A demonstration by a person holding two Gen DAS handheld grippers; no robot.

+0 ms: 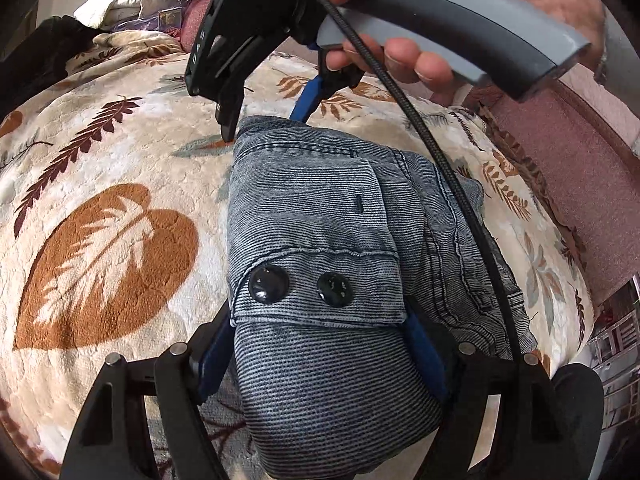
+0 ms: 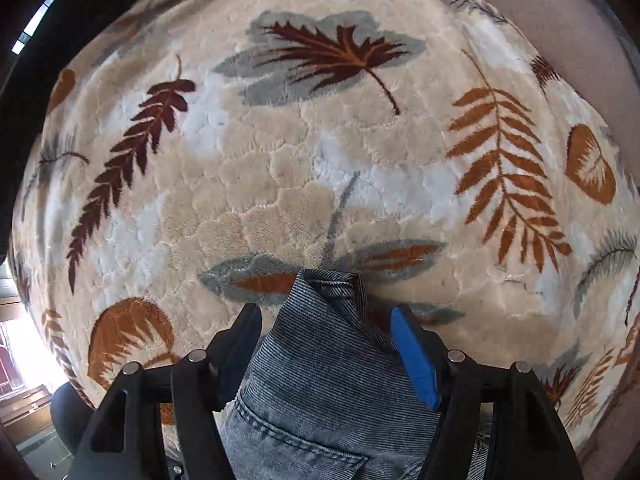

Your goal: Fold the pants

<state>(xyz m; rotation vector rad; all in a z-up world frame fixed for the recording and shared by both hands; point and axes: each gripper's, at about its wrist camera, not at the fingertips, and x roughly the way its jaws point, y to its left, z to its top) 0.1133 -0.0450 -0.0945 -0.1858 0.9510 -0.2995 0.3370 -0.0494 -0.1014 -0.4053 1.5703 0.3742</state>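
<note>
The left hand-held gripper (image 1: 320, 356) grasps the folded pants (image 1: 344, 232); the right hand-held gripper (image 2: 326, 334) straddles their corner on the blanket (image 2: 280, 160), not yet clenched.

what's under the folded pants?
The folded pants lie on a beige leaf-print blanket, visible all around them. The patch directly beneath is covered. Both the left gripper and right gripper straddle the bundle's ends.

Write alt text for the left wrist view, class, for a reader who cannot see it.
Folded grey-blue pants lie on a leaf-print blanket, their near end bulging between the left gripper's blue pads. At the far corner, a person's hand points the right gripper down, one finger on each side of the fabric.
</note>
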